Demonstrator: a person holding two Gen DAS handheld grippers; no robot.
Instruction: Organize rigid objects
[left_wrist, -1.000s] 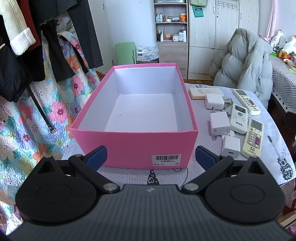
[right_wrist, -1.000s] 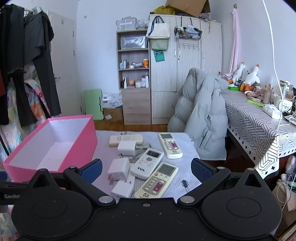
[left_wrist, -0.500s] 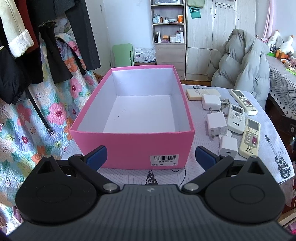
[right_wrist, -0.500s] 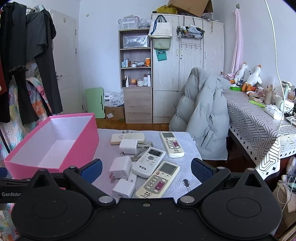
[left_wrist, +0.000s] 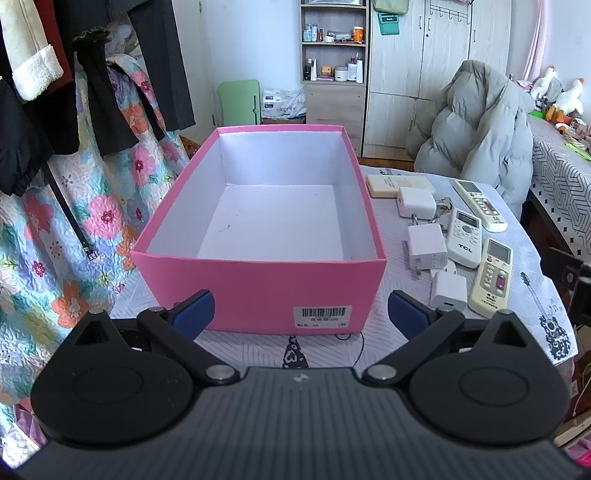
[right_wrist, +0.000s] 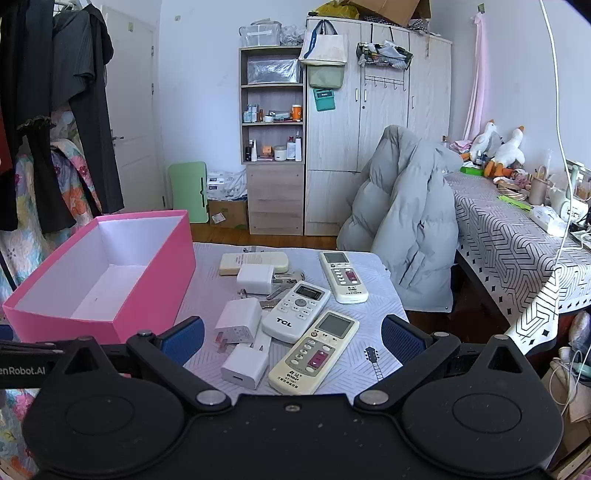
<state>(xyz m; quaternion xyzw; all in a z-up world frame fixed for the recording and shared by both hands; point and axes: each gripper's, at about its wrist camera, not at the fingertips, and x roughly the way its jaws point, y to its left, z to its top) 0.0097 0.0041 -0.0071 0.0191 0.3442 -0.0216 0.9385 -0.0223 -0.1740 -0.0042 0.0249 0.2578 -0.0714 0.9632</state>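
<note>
The bunch of metal keys (right_wrist: 283, 286) is largely covered by the white square charger (right_wrist: 255, 278) and the white TCL-branded remote control (right_wrist: 296, 311), so its count cannot be told. The print on the barcode label (left_wrist: 322, 316) of the open pink cardboard box (left_wrist: 258, 291) is too small to be read. The box's near left corner (right_wrist: 7, 314) is cut off in the right wrist view. The small bottles on the wooden shelf unit (right_wrist: 272, 110) are too small to be identified.
</note>
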